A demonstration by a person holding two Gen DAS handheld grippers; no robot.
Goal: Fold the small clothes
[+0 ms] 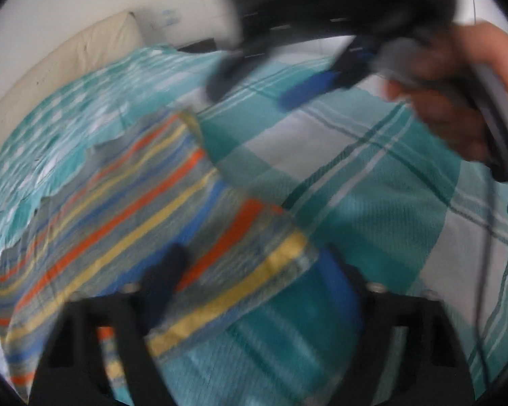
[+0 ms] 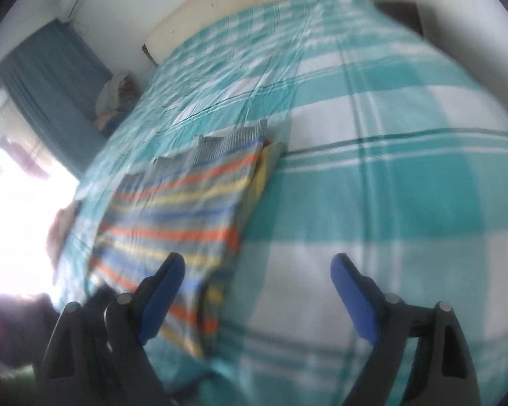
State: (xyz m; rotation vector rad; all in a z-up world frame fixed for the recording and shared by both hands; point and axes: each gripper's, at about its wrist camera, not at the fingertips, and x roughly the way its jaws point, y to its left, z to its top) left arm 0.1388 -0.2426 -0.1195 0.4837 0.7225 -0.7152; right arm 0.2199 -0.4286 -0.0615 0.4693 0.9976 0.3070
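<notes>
Two hand-held grippers are being used: the left hand-held gripper point(image 1: 250, 270) is grasping the striped garment's point(image 1: 118, 209) edge, the right hand-held gripper point(image 2: 257, 270) is hanging released over the bed point(image 2: 389, 169); folding over likely follows.

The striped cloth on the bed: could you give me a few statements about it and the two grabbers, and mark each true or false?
1. The striped cloth lies on a teal and white checked bedspread. True.
2. The cloth is plain white. False: it has orange, yellow and blue stripes.
3. The right gripper stands open with nothing between its fingers. True.
4. The right gripper is clamped on the cloth. False: its blue fingers hang apart above the bedspread.
5. In the left wrist view, a corner of the cloth drapes by the left gripper. True, though blur hides whether it is pinched.
</notes>
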